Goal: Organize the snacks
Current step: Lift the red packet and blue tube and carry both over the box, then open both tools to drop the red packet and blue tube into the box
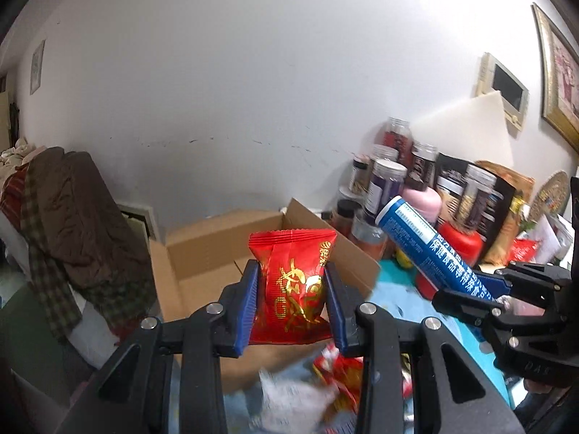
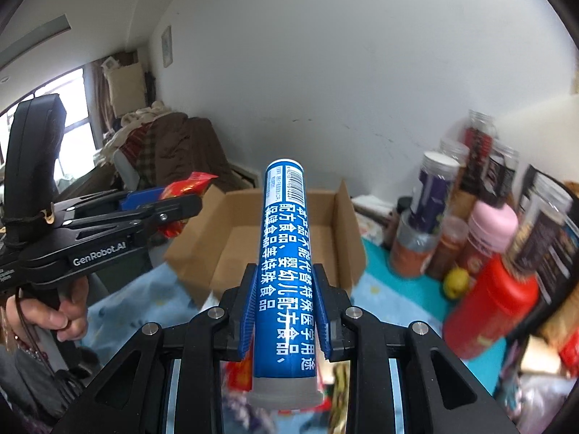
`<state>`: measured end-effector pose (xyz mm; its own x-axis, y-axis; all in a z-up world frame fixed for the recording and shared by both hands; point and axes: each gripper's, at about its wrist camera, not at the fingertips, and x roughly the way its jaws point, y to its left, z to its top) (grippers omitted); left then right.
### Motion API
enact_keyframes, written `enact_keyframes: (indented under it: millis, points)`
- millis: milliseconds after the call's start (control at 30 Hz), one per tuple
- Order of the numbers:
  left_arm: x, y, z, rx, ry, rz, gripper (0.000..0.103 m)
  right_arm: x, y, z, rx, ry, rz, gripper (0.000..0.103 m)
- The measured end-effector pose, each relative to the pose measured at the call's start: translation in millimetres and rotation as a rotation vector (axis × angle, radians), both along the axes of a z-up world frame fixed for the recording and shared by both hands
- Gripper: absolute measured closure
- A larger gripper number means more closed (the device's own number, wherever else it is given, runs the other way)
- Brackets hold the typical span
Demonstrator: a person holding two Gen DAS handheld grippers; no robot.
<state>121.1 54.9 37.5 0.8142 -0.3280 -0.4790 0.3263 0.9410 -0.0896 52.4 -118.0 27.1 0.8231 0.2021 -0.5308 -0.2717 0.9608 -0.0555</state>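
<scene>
My left gripper [image 1: 291, 282] is shut on a red snack packet [image 1: 295, 282] with gold print, held upright in front of an open cardboard box [image 1: 224, 249]. My right gripper [image 2: 284, 300] is shut on a blue tube [image 2: 286, 264] with white writing and a grey cap near the camera. The tube points toward the same cardboard box [image 2: 242, 242]. In the left wrist view the right gripper [image 1: 485, 289] and its blue tube [image 1: 423, 242] show at the right. In the right wrist view the left gripper [image 2: 173, 206] with the red packet [image 2: 184, 191] shows at the left, held by a hand [image 2: 65, 318].
Several jars and bottles [image 1: 405, 181] crowd the back right by the wall, with a pink bottle [image 2: 495, 224] and a red bottle [image 2: 492, 300]. More packets [image 1: 336, 372] lie blurred below on a blue cloth [image 2: 144, 303]. A chair draped with clothes [image 1: 72, 224] stands left.
</scene>
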Motion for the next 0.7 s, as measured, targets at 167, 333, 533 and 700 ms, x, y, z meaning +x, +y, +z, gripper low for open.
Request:
enact_keyframes:
  millis: [167,333,533,700]
  points:
    - [49,1,2,-0.004,-0.001,0.031,0.068,45,2,0,-0.005,0.000,0.017,0.075]
    - [102,-1,-1,0.003,0.008,0.083,0.068,93,3,-6,0.002,0.021,0.014,0.075]
    - [155,1,-25,0.026,0.058,0.166,0.069,149,0,-25,0.046,0.088,-0.012,0.075]
    - [179,3,-56,0.040,0.121,0.186,0.068,182,-1,-50,0.019,0.145,-0.034,0.075]
